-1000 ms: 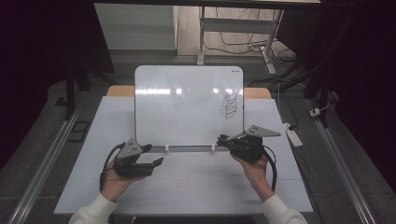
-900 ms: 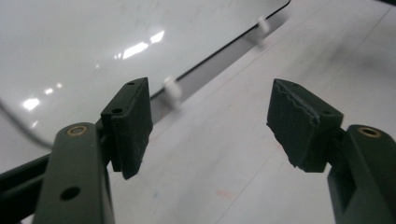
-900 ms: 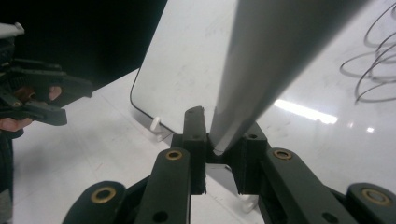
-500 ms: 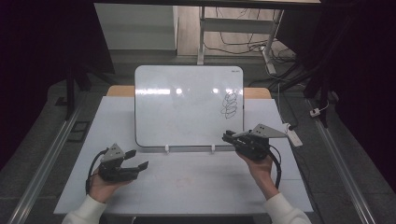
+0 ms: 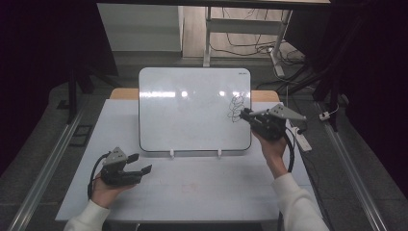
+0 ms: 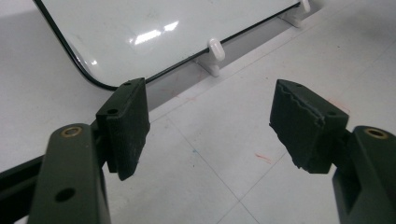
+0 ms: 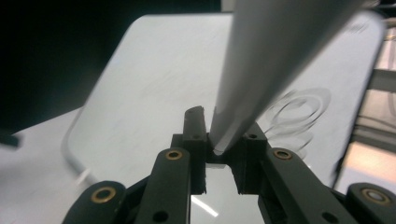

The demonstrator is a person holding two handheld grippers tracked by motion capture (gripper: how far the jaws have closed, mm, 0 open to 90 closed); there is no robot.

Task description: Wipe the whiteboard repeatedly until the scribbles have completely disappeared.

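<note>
I have two grippers, one in each hand. My right gripper [image 5: 246, 115] is raised in front of the one whiteboard [image 5: 192, 108], at its right edge, and its jaws are clamped on a single grey-white marker [image 7: 261, 70]. In the right gripper view the marker rises from between the two pads, wide and blurred toward the camera, its narrow end seated in the grip. Whether anything touches the board surface I cannot tell.

The whiteboard stands tilted on the white table [image 5: 202, 192], propped on two small white feet [image 5: 171, 154] along its lower edge; in the left gripper view I count the same two feet [image 6: 214, 55]. It carries one black scribble [image 5: 235, 107], a cluster of looping lines near its right side, just beside my right gripper's tip. In the right gripper view the scribble [image 7: 299, 116] shows as blurred rings to the right of the marker.

My left gripper [image 5: 139, 163] rests low over the table at the front left, well apart from the board's lower left corner. Its jaws have just been opening and now stand wide with nothing between them; the two black pads [image 6: 127, 126] frame bare tabletop.

One white power strip [image 5: 300, 137] lies at the table's right edge, behind my right hand [image 5: 272, 147].
</note>
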